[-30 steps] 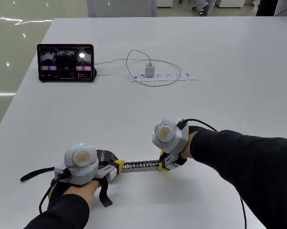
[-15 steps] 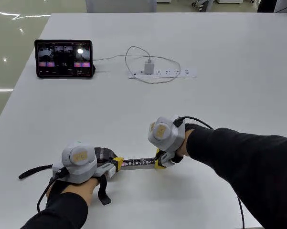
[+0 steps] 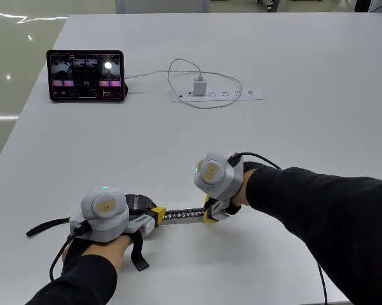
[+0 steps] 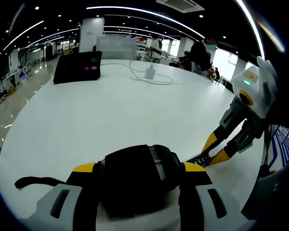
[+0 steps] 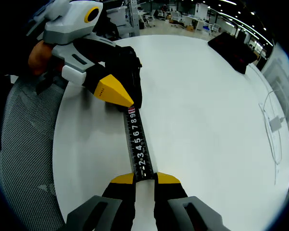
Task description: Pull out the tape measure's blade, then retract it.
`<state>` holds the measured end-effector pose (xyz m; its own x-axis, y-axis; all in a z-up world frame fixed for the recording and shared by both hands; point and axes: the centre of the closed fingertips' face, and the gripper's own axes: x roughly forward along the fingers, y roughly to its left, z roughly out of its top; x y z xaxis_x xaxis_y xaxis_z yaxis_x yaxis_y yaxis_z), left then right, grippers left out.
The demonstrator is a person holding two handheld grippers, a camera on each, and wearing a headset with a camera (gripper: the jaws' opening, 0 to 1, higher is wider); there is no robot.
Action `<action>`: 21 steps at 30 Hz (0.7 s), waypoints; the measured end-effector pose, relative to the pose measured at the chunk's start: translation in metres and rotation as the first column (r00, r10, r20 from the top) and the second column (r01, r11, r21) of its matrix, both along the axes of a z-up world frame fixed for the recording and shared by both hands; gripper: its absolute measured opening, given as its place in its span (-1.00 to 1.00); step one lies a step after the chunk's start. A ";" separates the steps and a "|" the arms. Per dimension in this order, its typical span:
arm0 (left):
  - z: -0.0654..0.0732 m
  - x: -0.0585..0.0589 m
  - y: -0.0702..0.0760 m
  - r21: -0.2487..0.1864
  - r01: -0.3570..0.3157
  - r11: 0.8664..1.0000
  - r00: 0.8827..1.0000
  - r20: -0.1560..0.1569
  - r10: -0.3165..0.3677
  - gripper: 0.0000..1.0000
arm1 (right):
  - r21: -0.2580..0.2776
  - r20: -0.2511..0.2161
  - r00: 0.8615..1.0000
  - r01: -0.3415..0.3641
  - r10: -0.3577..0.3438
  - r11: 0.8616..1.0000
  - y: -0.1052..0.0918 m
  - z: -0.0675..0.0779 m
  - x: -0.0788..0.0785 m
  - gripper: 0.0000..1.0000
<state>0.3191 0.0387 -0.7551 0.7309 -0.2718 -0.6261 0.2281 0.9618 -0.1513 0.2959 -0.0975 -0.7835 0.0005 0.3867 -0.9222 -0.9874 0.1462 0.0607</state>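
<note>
White worktop [image 3: 292,127], tablet [image 3: 86,75] and power strip [image 3: 219,95] at far side. Near front-left, left hand-held gripper [image 4: 139,167] clamped on black tape measure [image 3: 138,204], case resting on worktop. Close beside it, right hand-held gripper [image 5: 144,179] with jaws pinched on end of blade [image 5: 137,139]; short length drawn out, lying flat between the two, numbers up to 9 showing

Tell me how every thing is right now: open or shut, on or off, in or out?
tape measure case: clamped between the left gripper's jaws.
blade: pulled partway out, numbers facing up.
left gripper: shut on the tape measure case.
right gripper: shut on the blade's end.
tablet: screen on.
charger: plugged into the power strip.
</note>
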 end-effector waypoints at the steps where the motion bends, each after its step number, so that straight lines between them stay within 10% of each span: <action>1: 0.000 0.000 0.000 -0.001 0.000 1.000 1.000 0.000 0.000 0.26 | 0.001 0.000 1.000 -0.001 0.001 1.000 0.001 0.000 0.000 -0.79; 21: 0.000 0.000 -0.001 -0.013 0.005 1.000 1.000 -0.002 -0.005 0.26 | 0.011 -0.007 1.000 -0.010 0.010 1.000 0.011 -0.001 0.001 -0.79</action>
